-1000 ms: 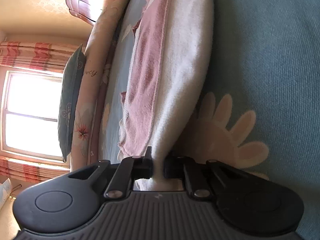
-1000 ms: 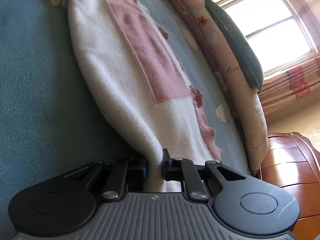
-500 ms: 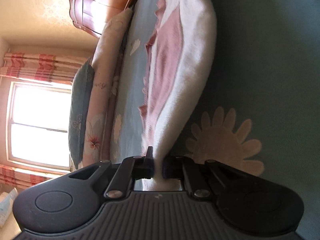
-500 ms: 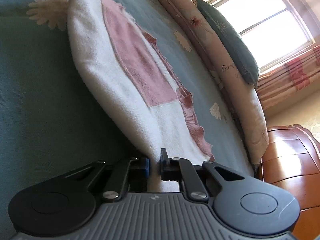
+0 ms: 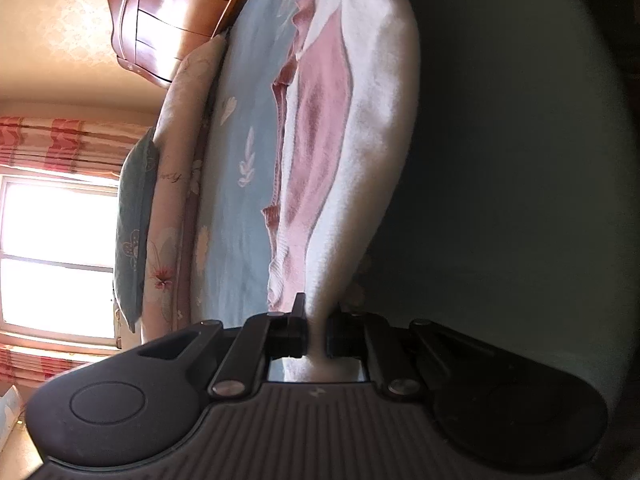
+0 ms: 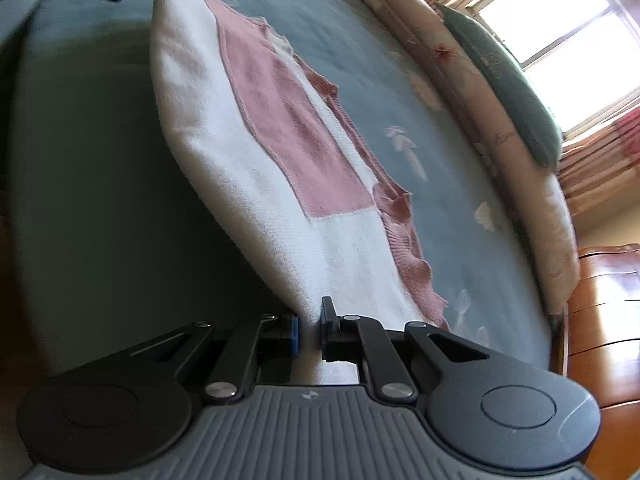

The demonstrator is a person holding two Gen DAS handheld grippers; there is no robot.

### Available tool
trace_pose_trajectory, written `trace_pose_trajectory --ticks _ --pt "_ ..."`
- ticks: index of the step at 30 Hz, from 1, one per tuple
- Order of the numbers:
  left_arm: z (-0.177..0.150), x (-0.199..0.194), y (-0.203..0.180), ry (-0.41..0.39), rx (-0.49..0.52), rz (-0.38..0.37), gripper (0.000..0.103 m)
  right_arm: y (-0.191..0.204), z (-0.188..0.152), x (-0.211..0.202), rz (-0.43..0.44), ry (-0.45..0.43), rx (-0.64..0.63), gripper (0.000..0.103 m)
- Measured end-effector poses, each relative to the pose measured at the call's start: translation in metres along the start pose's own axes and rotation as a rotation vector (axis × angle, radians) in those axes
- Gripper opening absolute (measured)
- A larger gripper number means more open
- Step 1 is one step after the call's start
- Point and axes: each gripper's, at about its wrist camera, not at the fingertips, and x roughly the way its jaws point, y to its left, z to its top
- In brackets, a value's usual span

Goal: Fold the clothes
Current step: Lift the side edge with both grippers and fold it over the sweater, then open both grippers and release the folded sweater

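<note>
The sweater (image 6: 256, 176) hangs stretched lengthwise between the two tools, its long axis running from one to the other, lifted over the blue bed (image 6: 460, 200). It is white, fuzzy, with a pink panel and ruffled pink trim. The left hand-held gripper (image 5: 318, 334) and right hand-held gripper (image 6: 310, 334) each pinch an end.

The left gripper (image 5: 317, 330) has its two black fingers pressed together on a fold of the white-and-pink sweater (image 5: 360, 128), which rises away from the pinch. The right gripper (image 6: 309, 330) likewise clamps a near corner of that sweater between its blue-edged pads (image 6: 295, 334). In the right wrist view the left gripper appears far off at the top left, holding the sweater's other corner.
</note>
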Motion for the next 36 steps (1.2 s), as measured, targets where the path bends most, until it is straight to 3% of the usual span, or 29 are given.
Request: trace_pose_trajectory --ticks 5,8,10,13,15,16,19,23,26,30,32,35,36 --pt "-0.005 -0.015 -0.010 -0.001 -0.021 -0.043 0.007 0.026 -0.001 -0.017 0.042 0.025 -0.016 0.011" --pt "-0.006 -0.017 -0.020 -0.005 -0.001 -0.093 0.013 0.023 -0.005 -0.007 0.076 0.069 0.024 0.013" --pt "-0.008 -0.020 -0.018 -0.017 -0.001 -0.137 0.016 0.022 -0.008 -0.008 0.101 0.082 0.053 0.022" --pt "-0.014 -0.034 -0.009 -0.034 -0.031 -0.217 0.016 0.023 -0.013 -0.015 0.137 0.102 0.087 0.025" --pt "-0.017 -0.038 0.007 -0.039 -0.082 -0.248 0.016 0.020 -0.017 -0.029 0.146 0.083 0.133 0.029" --pt "-0.016 -0.036 0.020 -0.046 -0.132 -0.246 0.016 0.022 -0.018 -0.041 0.146 0.063 0.169 0.037" --pt "-0.006 -0.019 0.055 -0.073 -0.296 -0.218 0.019 0.007 -0.018 -0.054 0.123 -0.013 0.292 0.048" --pt "0.012 0.029 0.086 -0.112 -0.523 -0.238 0.024 -0.009 -0.018 -0.034 0.140 -0.077 0.503 0.048" --pt "0.016 0.051 0.072 -0.107 -0.630 -0.299 0.026 -0.002 -0.023 -0.010 0.185 -0.079 0.628 0.048" --pt "0.000 0.062 0.038 -0.040 -0.668 -0.339 0.027 0.024 -0.046 0.009 0.183 -0.029 0.686 0.048" --pt "-0.010 0.061 0.043 -0.041 -0.735 -0.349 0.034 0.027 -0.064 0.010 0.203 -0.035 0.768 0.049" --pt "-0.010 0.056 0.057 -0.036 -0.742 -0.318 0.046 0.018 -0.074 -0.005 0.186 -0.066 0.849 0.049" --pt "-0.009 0.055 0.060 -0.044 -0.750 -0.307 0.056 0.014 -0.075 -0.010 0.170 -0.088 0.876 0.049"
